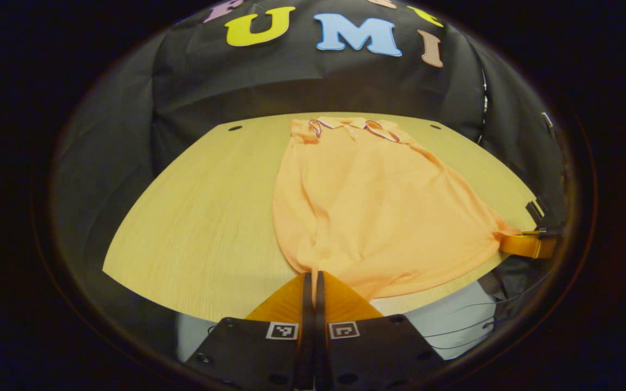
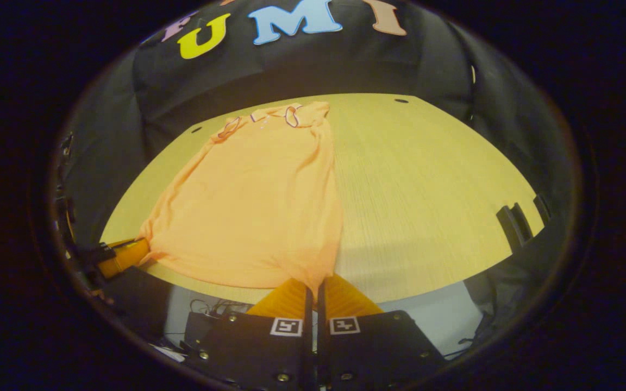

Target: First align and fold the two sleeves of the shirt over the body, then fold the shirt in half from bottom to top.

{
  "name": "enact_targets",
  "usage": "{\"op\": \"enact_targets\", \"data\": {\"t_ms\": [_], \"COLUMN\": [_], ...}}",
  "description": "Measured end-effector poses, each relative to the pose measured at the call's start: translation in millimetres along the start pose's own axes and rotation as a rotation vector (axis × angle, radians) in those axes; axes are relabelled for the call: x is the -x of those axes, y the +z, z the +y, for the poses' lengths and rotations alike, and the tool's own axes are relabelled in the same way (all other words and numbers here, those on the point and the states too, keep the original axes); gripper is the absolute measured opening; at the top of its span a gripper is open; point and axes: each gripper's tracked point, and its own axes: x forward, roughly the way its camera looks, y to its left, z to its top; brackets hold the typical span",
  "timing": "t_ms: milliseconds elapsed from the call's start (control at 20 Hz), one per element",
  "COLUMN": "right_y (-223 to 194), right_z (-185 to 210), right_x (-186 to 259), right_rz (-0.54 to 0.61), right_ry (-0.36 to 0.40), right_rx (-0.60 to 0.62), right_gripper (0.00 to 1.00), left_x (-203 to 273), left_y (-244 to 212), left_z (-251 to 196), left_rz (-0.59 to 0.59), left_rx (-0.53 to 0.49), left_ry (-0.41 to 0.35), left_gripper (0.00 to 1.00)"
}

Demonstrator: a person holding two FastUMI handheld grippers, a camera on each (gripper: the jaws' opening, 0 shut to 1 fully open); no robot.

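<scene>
Fingers of the left gripper [image 1: 313, 279] pressed together on the near left corner of the shirt's [image 1: 378, 217] hem, seen at the bottom of the left gripper view; no gap between the jaws. Same on the other side: right gripper [image 2: 313, 288] pinched shut on the near right hem corner in the right gripper view, cloth bunching to a point where it enters the fingers. Each gripper also seen from the other's camera, at the far corner of the hem, by the table's [image 1: 193, 217] near edge.

Beyond the fingers: body of the shirt spread flat on the wooden table, hem near, narrowing toward the far end. No sleeve sticking out to either side; side edges look rolled or folded inward, so sleeves likely lying over the body already, though not plain enough to be sure. Farthest off, collar [image 1: 354, 126] with its dark trim, near the table's far edge.

Handling, judged from the look: thin, light knit, soft and limp, with no stiffness of its own; sags and wrinkles wherever unsupported, slides easily on smooth wood. Best held at both hem corners, as now, kept taut between the two grips so the edge stays straight when carried toward the collar.
</scene>
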Motion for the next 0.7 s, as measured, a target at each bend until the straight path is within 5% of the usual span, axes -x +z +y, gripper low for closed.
{"op": "enact_targets", "data": {"t_ms": [350, 700], "right_y": [47.3, 122.4], "right_z": [13.3, 20.8], "right_x": [22.6, 35.3], "right_rz": [-0.098, -0.214], "right_ry": [0.097, 0.11], "right_rx": [0.029, 0.043], "right_gripper": [0.04, 0.04], "left_x": [15.6, 14.0], "left_y": [42.8, 121.5], "left_z": [-3.7, -4.6], "left_rz": [-0.062, -0.156], "left_rx": [0.014, 0.051], "left_ry": [0.027, 0.007], "left_gripper": [0.06, 0.06]}}
